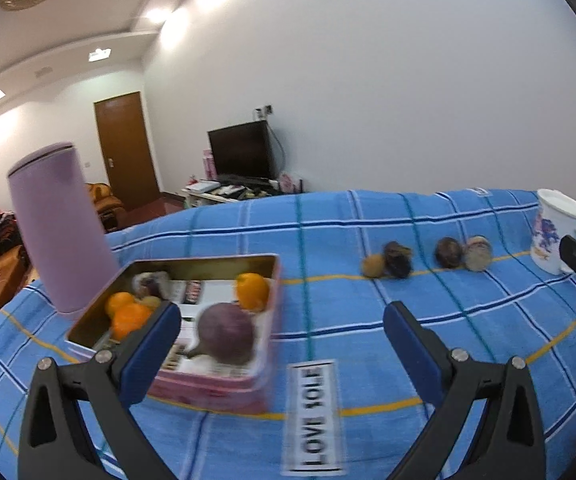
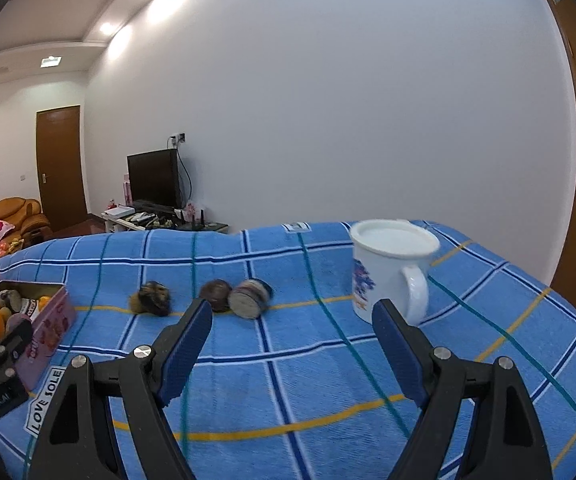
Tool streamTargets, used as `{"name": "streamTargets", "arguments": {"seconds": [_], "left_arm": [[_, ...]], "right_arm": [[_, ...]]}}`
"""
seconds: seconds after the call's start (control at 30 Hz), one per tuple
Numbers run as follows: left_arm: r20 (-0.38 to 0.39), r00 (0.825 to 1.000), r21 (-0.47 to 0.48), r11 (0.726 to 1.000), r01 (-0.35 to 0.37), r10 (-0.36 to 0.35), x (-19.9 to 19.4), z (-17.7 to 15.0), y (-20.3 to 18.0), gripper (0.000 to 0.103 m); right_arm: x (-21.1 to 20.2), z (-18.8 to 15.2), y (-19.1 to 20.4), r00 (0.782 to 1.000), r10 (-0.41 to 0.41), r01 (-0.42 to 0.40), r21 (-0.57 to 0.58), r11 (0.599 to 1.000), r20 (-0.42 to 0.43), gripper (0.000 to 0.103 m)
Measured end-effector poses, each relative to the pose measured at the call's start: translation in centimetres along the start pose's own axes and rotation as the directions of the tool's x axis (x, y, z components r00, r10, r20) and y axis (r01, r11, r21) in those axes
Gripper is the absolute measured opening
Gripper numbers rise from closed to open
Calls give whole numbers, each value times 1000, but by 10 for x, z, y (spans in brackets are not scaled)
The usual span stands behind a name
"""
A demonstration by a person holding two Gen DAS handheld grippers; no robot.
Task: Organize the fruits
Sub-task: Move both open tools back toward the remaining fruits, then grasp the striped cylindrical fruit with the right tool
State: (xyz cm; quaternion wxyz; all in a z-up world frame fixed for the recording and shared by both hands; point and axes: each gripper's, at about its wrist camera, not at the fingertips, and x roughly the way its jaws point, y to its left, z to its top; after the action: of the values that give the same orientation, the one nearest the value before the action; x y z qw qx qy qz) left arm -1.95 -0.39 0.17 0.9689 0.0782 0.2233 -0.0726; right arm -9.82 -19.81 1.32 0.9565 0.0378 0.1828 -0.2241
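You held your left gripper (image 1: pixel 282 322) over the blue checked cloth (image 1: pixel 368 320), and its two blue fingers (image 1: pixel 150 344) stood wide apart with nothing between them. One finger hung in front of the pink tin box (image 1: pixel 208 384). The box sat on the cloth near the left side. Inside it lay three oranges (image 1: pixel 130 316), a big purple round fruit (image 1: pixel 228 334), a small brownish one and another dark one that was too blurry to name. A tall purple can (image 1: pixel 58 224) stood just behind the box.

Your right gripper (image 2: pixel 292 324) pointed over the cloth too. Its fingers (image 2: pixel 184 354) were spread wide and held nothing.

Four fruits were not in the box. They lay in a loose row on the cloth, well away from the box and past your right gripper's fingertips. There was a small tan one (image 1: pixel 373 266) touching a dark lumpy one (image 2: pixel 154 298), then a dark round one (image 2: pixel 215 295) touching a striped one (image 2: pixel 250 298). A white mug (image 2: pixel 388 272) with a flower picture stood upright to the right of the row. A label (image 1: pixel 314 416) reading "LOVE SOLE" lay flat on the cloth beside the box.
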Motion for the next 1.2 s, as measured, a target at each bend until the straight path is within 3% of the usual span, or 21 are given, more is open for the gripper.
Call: {"name": "streamTargets", "arguments": {"seconds": [0.23,0.37,0.5,0.63,0.83,0.9,0.97,1.1,1.2], "left_arm": [[-56,998,20,999,40,-39,11,5,-43,103],[-107,993,4,999,51,-51,22,8,-59,103],[-190,981,24,998,51,-45,39,7,-72,103],[-208,972,-54,994,97,-106,44,5,-58,103],[-226,965,-101,989,111,-131,47,2,-46,103],[-225,967,-84,991,106,-122,46,2,-49,103],[-217,968,-78,991,108,-123,44,2,-49,103],[-201,972,-53,992,116,-125,40,4,-53,103],[-196,972,-43,991,125,-131,37,5,-55,103]], "right_arm": [[18,-2,-25,994,25,-20,46,999,-111,83],[36,-4,-29,976,88,-83,32,996,-197,83],[63,3,-18,943,180,-196,-30,980,-280,83],[105,15,-8,899,269,-299,-36,954,-347,83],[156,19,14,854,297,-363,-82,928,-427,82],[171,17,25,849,273,-364,-127,923,-453,74],[184,14,34,831,260,-379,-159,912,-492,60],[199,11,37,803,285,-413,-145,899,-523,53],[197,9,36,802,291,-419,-146,896,-521,52]]}}
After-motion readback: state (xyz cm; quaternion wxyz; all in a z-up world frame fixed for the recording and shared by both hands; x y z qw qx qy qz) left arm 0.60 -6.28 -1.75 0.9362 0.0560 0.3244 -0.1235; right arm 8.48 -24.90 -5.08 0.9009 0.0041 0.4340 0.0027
